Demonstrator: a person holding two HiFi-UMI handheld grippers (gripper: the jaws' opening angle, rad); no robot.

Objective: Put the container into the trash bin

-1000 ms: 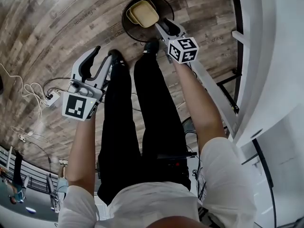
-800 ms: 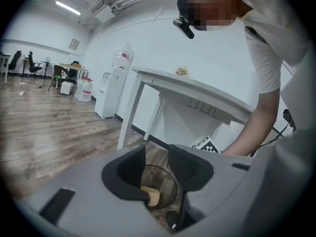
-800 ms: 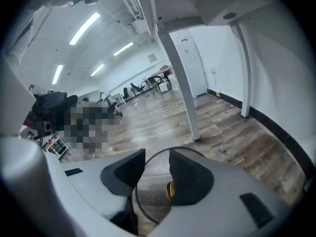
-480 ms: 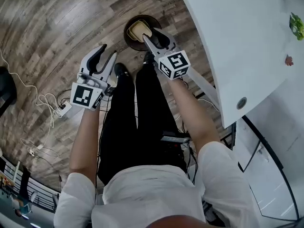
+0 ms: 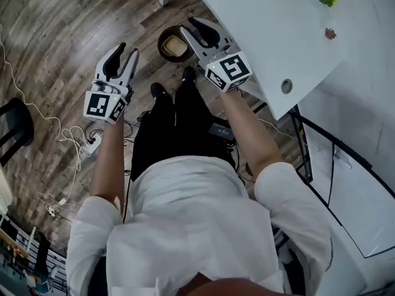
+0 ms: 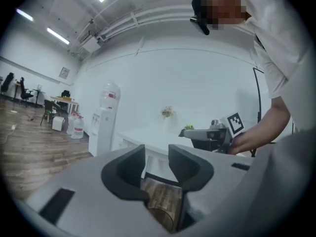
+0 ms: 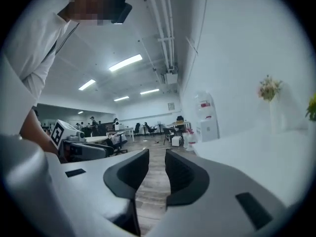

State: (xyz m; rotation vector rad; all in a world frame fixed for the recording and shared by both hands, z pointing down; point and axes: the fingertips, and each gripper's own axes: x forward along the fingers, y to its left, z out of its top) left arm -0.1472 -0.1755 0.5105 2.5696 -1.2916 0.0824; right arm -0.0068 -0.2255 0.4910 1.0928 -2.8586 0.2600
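One container (image 5: 176, 45) (axis unclear) lies in bin (image 5: 162, 49).

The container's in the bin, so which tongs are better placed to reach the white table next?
Right, probably. The right tongs are empty beside the white table's edge, jaws closing; the left tongs are over the floor, farther off.

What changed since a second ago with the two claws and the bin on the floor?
Both claws went up as the person stood up. The right claw lifted away from the trash bin, and its jaws are closing with nothing between them. The left claw rose too, open and empty. The container stayed lying inside the bin, and the bin stayed on the floor.
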